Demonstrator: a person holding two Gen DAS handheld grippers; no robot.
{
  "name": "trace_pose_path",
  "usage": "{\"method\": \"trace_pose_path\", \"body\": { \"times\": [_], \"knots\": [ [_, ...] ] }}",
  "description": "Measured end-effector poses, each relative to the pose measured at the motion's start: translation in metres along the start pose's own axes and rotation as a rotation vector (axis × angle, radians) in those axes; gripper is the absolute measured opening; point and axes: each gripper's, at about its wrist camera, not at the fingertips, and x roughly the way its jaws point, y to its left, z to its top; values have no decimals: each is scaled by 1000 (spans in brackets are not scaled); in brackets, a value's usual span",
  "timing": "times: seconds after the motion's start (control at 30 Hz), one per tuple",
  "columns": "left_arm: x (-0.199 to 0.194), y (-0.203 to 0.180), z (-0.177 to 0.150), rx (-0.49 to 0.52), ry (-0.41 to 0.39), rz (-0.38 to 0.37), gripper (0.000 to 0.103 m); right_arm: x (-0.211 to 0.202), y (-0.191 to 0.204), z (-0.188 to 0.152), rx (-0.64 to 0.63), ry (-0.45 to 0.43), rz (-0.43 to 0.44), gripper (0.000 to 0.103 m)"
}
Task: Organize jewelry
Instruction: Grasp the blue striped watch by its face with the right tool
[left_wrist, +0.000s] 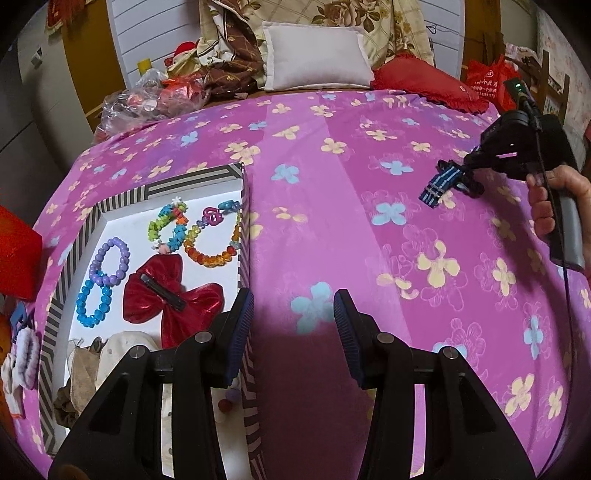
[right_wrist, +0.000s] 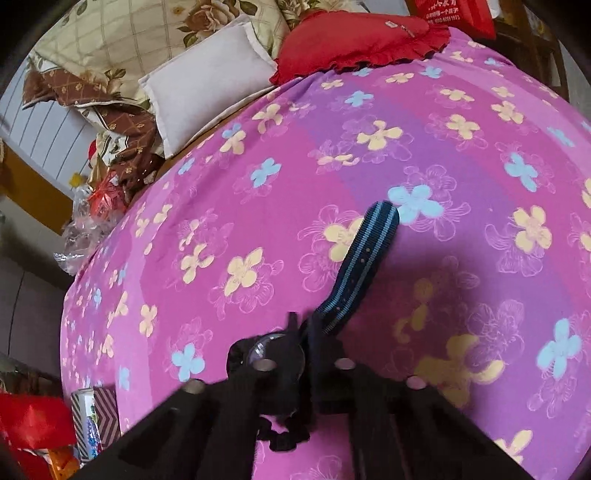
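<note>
A striped box (left_wrist: 192, 181) with a white floor lies on the pink flowered bedspread (left_wrist: 332, 221) at the left. It holds a red bow clip (left_wrist: 173, 299), a purple bead bracelet (left_wrist: 110, 262), a blue bead bracelet (left_wrist: 94, 302) and several coloured bead bracelets (left_wrist: 214, 240). My left gripper (left_wrist: 293, 299) hovers open over the box's right wall, nothing between its fingers. At the far right my right gripper (left_wrist: 467, 173), in a person's hand (left_wrist: 554, 199), is shut on a watch. Its blue striped strap (right_wrist: 365, 251) trails forward onto the bedspread; the dial (right_wrist: 275, 350) shows beside the jaws (right_wrist: 304, 325).
A white pillow (left_wrist: 317, 55), a red cushion (left_wrist: 424, 85) and a floral quilt pile line the bed's far end. Plastic bags (left_wrist: 140, 99) sit at the far left corner, a red bag (left_wrist: 491, 81) at the far right. Fluffy hair items (left_wrist: 22, 350) lie left of the box.
</note>
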Motion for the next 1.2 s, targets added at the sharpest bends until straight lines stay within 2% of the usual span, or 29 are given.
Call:
{"method": "trace_pose_path", "body": {
  "times": [0.23, 0.3, 0.37, 0.43, 0.47, 0.5, 0.57, 0.6, 0.63, 0.77, 1.0, 1.03, 1.07, 1.2],
  "knots": [
    [-6, -4, -1, 0, -6, -17, 44, -62, -31, -25, -14, -47, 51, 0],
    [-7, -6, -1, 0, -9, -15, 44, -75, -36, -33, -52, -62, 24, 0],
    [-6, -9, -1, 0, -6, -13, 44, -81, -30, -39, -142, -73, -17, 0],
    [-5, -12, -2, -2, 3, -16, 44, -76, -25, -39, -160, -35, -9, 1],
    [-4, -13, -3, -1, 5, -18, 44, -69, -23, -37, -145, 0, 23, 2],
    [-4, -14, -3, 2, 5, -18, 44, -62, -20, -35, -131, 19, 41, 7],
    [-4, -17, -4, 16, 3, -16, 44, -50, -15, -31, -91, 33, 71, 34],
    [-5, -17, -5, 22, 1, -15, 44, -47, -13, -30, -73, 29, 81, 51],
    [-5, -17, -4, 23, 0, -16, 44, -42, -11, -27, -42, 21, 94, 56],
    [-5, -13, -4, 11, 2, -27, 44, -16, 2, -21, 19, 56, 82, 56],
    [-4, -12, -3, 8, 11, -35, 44, 15, 35, -12, 10, 68, -45, 55],
    [-4, -13, -4, 13, 10, -33, 44, 17, 38, -11, 6, 65, -66, 44],
    [-4, -14, -4, 18, 8, -30, 44, 20, 40, -11, -4, 73, -86, 41],
    [-3, -15, -5, 26, 9, -29, 44, 12, 42, -18, -53, 62, -85, 40]
  ]
}}
